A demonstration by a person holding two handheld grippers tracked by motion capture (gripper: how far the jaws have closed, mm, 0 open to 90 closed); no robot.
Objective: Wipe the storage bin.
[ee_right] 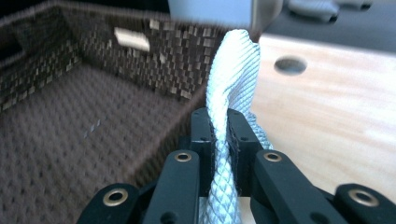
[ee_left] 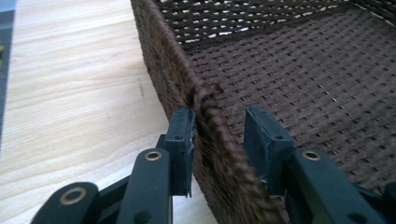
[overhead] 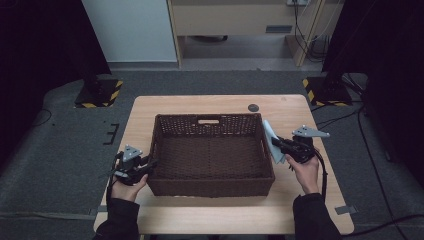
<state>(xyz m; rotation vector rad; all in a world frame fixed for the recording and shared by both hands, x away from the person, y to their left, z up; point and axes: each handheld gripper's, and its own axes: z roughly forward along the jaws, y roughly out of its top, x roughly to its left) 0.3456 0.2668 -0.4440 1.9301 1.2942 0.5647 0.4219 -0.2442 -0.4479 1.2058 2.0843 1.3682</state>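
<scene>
At the left edge of the counter, the left hand-held gripper straddles the near-left wall of the brown woven basket. In the left gripper view, its jaws stand partly apart on either side of the braided rim: the outer pad lies against the weave, while the inner pad stands clear of it, so the rim sits between them unclamped. The basket rests in the middle of the counter, and its floor shows bare.

At the basket's right wall, the right hand-held gripper is clamped narrow on a pale, diamond-textured cloth. The cloth stands up twisted from between the pads, lifted beside the right rim, still outside the basket.

The step in hand seems to be carrying the cloth into the basket, with the left side letting go of, or only lightly steadying, the wall. The next move likely calls for lifting the cloth over the right rim, bringing it above the bare floor, then opening the jaws. The trailing end could catch on the rim.
</scene>
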